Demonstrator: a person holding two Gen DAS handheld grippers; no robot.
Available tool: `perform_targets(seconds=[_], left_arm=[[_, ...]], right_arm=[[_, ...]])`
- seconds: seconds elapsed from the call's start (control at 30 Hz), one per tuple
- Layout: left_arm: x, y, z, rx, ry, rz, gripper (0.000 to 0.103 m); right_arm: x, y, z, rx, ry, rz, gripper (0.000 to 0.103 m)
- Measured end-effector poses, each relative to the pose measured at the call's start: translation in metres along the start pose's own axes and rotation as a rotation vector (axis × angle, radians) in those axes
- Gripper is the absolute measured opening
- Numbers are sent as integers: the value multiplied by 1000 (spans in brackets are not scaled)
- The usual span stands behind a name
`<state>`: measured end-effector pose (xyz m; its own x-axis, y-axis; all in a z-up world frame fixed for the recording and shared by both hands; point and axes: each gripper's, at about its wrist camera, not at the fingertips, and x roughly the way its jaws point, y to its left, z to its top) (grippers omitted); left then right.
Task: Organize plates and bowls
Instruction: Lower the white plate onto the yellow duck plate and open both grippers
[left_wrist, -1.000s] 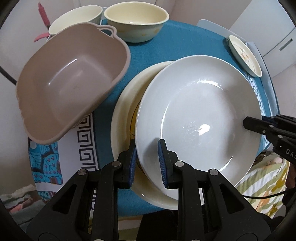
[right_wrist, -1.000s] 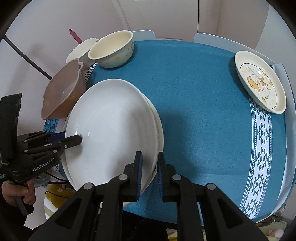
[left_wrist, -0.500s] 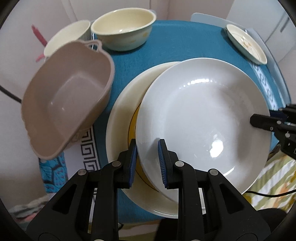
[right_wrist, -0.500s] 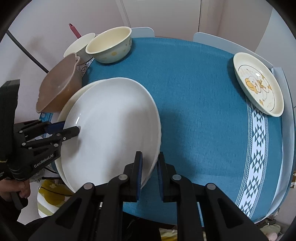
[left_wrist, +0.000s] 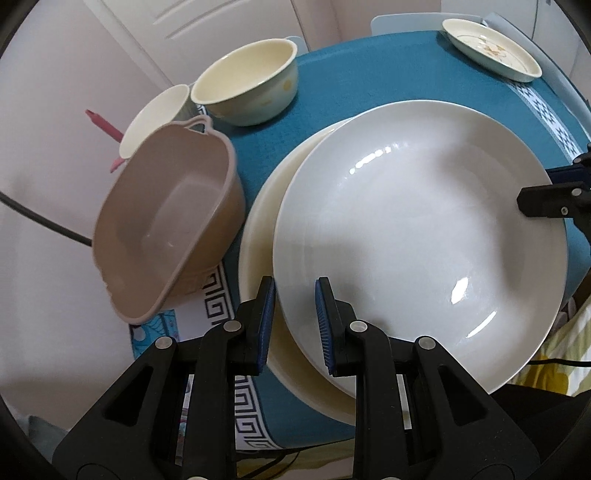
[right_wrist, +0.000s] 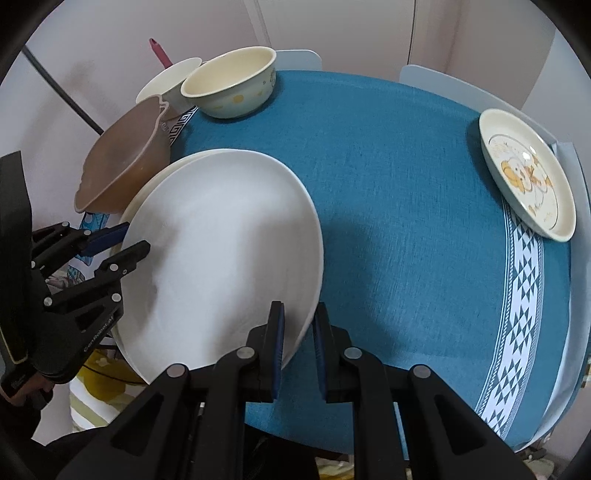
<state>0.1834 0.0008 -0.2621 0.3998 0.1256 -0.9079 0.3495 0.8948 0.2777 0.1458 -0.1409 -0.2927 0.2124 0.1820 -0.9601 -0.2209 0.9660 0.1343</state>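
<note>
A large white plate (left_wrist: 417, 236) is held by both grippers above a cream plate (left_wrist: 258, 229) that lies on the blue tablecloth. My left gripper (left_wrist: 295, 325) is shut on the white plate's near rim. My right gripper (right_wrist: 297, 343) is shut on the opposite rim of the white plate (right_wrist: 221, 251). The white plate is tilted up off the cream plate (right_wrist: 147, 184) in the right wrist view. My right gripper's fingers (left_wrist: 546, 201) show at the right edge of the left wrist view. My left gripper (right_wrist: 135, 240) shows at the left of the right wrist view.
A brown plastic basin (left_wrist: 166, 229) sits at the table's left edge. A cream bowl (left_wrist: 247, 92) and a white bowl (left_wrist: 155, 118) stand behind it. A small cartoon plate (right_wrist: 524, 173) lies at the far right. The blue tablecloth (right_wrist: 388, 184) covers the table.
The white plate has been lifted and tilted up off the cream plate, held by both grippers. Both cameras have dropped to a lower angle.
</note>
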Motion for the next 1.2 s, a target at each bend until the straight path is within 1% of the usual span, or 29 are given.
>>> perform_targets(seconds=[0.1,0.37,0.63,0.77,0.8,0.87,1.03,1.2], left_arm=[[-4,-1,1,-2,-16,6,20],[-16,-8,-10,-5,-33,34,20],[-21,-6,-14,-15,-37,52,20],[-21,-3,-15,-24,-33,51,20],[-20,-3,-14,-23,-35,67,20],[-21,0,-15,-31,-37,56,20],[-17,5,-15,-43,-31,47,20],[-26,10,-10,-54,-46,37,20]], right_arm=[[1,2,0,-8,-2,-6,14],[2,4,2,-23,-8,-18,15],[1,5,1,-30,-7,-25,15],[2,9,2,-45,-2,-47,16],[2,10,2,-49,-1,-51,16],[2,11,2,-53,-1,-54,18],[3,11,2,-50,-1,-54,18],[0,11,2,-36,-7,-50,18]])
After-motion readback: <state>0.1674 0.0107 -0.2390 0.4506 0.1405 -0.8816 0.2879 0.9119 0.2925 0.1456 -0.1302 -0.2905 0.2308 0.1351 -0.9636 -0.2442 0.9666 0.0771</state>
